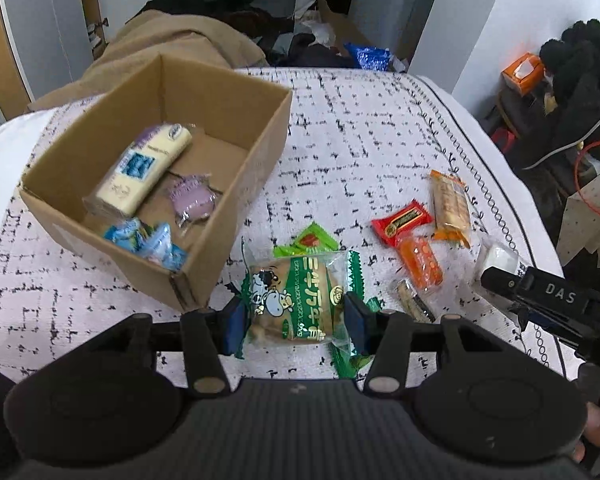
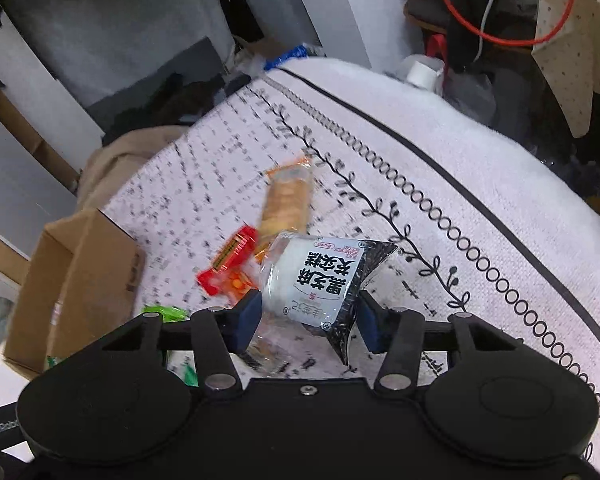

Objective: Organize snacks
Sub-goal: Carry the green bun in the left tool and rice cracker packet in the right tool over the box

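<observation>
Three snacks lie in the cardboard box (image 1: 236,92) — beside it, left claw (image 1: 296,320) clamps the green cow-print pack (image 1: 296,304), right claw (image 2: 308,316) clamps the black sesame pack (image 2: 316,280); several wait.

Left tongs (image 1: 296,322) clamped; right tongs (image 2: 310,320) clamped.

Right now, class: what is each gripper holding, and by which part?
The left gripper clamps the green cow-print bun packet across its two sides. The right gripper grips the black-and-white rice cake packet across its sides.
</observation>
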Tool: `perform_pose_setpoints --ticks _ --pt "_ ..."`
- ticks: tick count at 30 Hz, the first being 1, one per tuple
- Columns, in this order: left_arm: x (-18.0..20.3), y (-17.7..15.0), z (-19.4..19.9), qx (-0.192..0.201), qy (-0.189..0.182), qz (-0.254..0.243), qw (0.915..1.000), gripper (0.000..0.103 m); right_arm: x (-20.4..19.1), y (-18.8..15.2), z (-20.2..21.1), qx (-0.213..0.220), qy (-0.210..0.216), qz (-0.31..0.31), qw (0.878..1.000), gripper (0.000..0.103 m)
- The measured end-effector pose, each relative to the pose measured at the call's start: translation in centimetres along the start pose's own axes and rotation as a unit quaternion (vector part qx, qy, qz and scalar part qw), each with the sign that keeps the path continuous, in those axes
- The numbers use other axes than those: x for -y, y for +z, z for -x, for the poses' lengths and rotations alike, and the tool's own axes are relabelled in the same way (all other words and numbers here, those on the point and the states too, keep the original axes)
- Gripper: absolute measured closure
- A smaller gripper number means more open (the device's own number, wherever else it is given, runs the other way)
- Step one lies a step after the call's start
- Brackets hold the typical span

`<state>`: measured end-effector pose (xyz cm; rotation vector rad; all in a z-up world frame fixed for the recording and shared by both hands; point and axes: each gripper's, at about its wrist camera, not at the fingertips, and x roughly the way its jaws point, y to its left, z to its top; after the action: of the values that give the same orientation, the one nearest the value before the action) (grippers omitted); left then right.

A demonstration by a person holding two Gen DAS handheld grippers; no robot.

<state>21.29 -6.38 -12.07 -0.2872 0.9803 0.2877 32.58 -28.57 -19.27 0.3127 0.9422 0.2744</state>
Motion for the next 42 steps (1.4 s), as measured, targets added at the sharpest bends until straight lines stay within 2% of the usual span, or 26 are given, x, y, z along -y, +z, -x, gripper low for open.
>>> perform_pose_setpoints --ticks 22,42 --pt "-3.9 2.9 4.2 0.047 0.011 0.031 0.9984 0.052 -4.4 0.7 4.1 0.049 0.107 0.022 0.993 0.053" --pt "-10.6 4.9 5.0 0.059 0.02 0.083 0.9946 0.052 -10.5 -2.0 3.3 0.05 0.164 0.065 0.983 0.054"
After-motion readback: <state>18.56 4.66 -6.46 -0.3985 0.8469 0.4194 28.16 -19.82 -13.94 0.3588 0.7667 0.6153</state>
